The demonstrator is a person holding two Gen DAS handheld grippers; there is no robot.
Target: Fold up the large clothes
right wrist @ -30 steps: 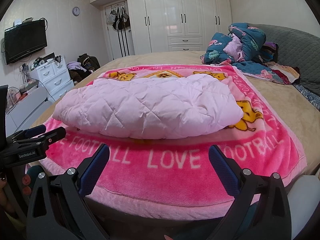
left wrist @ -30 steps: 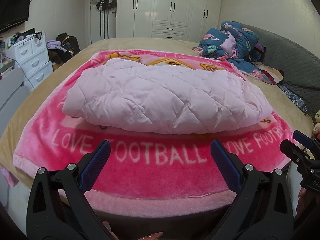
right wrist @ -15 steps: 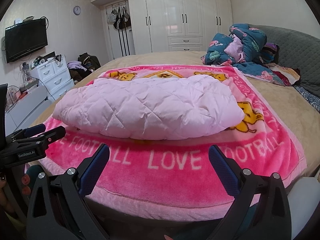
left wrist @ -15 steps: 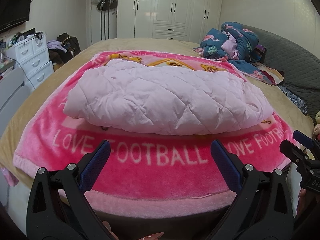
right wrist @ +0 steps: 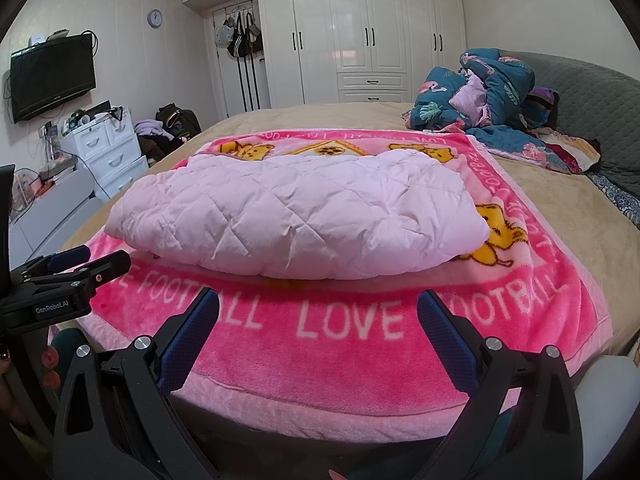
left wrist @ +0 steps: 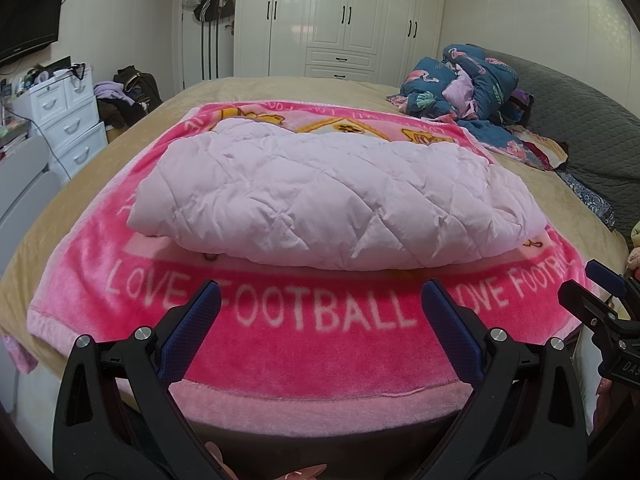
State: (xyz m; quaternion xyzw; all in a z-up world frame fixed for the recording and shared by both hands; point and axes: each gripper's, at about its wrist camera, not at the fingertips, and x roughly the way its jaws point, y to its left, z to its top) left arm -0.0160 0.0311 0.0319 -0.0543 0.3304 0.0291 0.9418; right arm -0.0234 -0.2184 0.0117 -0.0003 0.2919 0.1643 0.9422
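Two grippers hover off the near edge of the bed (left wrist: 256, 92), touching nothing: the left gripper (left wrist: 320, 308) and the right gripper (right wrist: 318, 312) both have their fingers spread wide and empty. The folded pale pink quilted garment (left wrist: 332, 200) lies mid-bed on the pink blanket (left wrist: 320, 344).

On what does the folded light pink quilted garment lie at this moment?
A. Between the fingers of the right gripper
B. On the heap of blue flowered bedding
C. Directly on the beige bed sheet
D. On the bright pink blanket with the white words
D: the quilted garment lies on the pink blanket, which is spread over the bed; the left gripper and the right gripper are both open and apart from it.
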